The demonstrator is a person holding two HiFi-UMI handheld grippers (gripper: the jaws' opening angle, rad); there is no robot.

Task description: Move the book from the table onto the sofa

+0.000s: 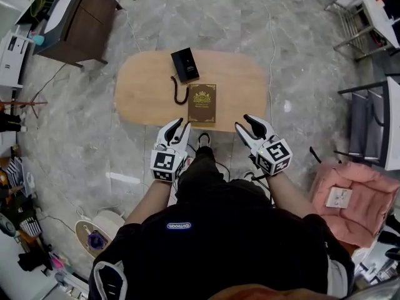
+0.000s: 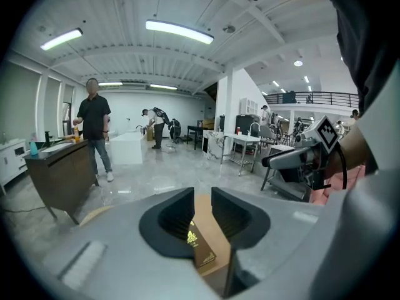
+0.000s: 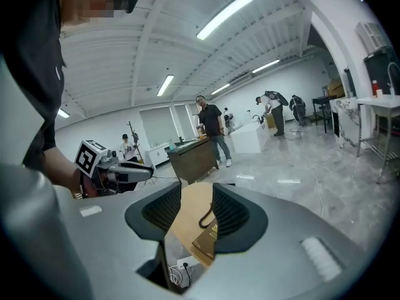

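table [image 1: 250,86]: oval wooden top on grey stone floor, straight ahead of the person.
seat [image 1: 359,192]: pink, cushioned, low right on the floor, well apart from the table. Probably the sofa, can't confirm. White sheet lying on it.
left gripper [image 1: 179,129]: just short of the table's near edge, left of the book. Jaws apart, nothing gripped; its own view only shows the book through the gap, further out.
right gripper [image 1: 249,125]: same height at the near edge, right of the book. Jaws part open, not clamped on anything; book and cord visible beyond the gap.
book [image 1: 202,102]: brown cover, gold emblem, flat on the table. Short end at the near edge, about mid-length of that edge. Sits between the two grippers, touching neither.
black box [image 1: 185,64]: toward the far edge, just beyond the book's far-left corner.
cord [image 1: 174,86]: runs from the box and hooks in beside the book's left side.
step: approach, book not yet picked up.
next: bring both claws in on the book, one per long side or one on the near end. Keep clear of the cord on the left, clamp, lift, then carry right to the seat.
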